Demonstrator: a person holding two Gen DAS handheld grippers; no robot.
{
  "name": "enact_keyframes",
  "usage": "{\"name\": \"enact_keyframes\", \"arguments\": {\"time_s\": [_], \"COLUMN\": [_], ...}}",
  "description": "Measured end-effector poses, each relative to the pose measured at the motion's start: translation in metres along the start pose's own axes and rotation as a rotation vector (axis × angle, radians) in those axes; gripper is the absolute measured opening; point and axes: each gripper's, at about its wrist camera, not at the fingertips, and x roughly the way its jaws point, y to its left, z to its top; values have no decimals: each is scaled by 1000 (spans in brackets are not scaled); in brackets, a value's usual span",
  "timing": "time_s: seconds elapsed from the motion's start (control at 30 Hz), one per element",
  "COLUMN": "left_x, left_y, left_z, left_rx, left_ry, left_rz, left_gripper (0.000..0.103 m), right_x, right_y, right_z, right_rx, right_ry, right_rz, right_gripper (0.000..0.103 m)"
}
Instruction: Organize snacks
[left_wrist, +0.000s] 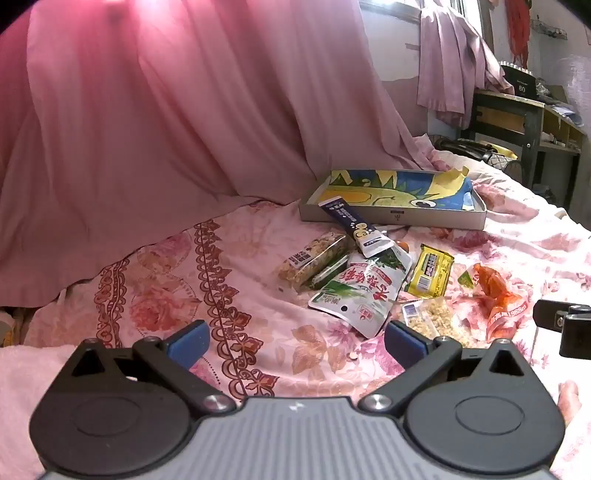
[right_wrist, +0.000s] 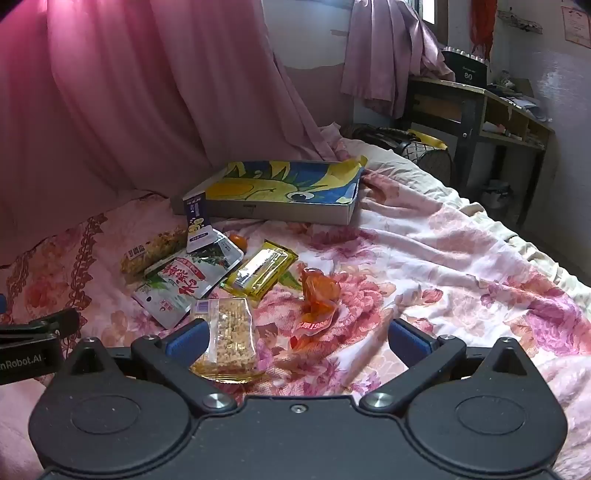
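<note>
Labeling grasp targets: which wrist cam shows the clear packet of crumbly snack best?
Right wrist: the clear packet lies whole and close, just ahead of the open right gripper. Left wrist shows it smaller, partly hidden behind a blue finger pad.

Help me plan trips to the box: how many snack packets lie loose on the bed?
7, maybe more hidden: blue sachet leaning on the box, nut bar, green strip, white pouch, yellow packet, orange wrapper, clear crumb packet nearest.

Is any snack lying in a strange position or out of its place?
Yes. The dark blue packet leans with one end on the box's rim instead of lying inside. The other snacks lie scattered on the bedspread, and the orange wrapper looks crumpled.
</note>
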Motion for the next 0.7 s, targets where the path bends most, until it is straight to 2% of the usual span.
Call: {"name": "enact_keyframes", "arguments": {"time_s": [0.7], "left_x": [0], "left_y": [0], "left_z": [0], "left_rx": [1], "left_ry": [4], "left_rz": [1], "left_gripper": [103], "right_x": [1], "right_y": [2], "right_z": [-1], "right_rx": [-8], "right_ry": [6], "right_rz": [-5], "right_gripper": [102]}}
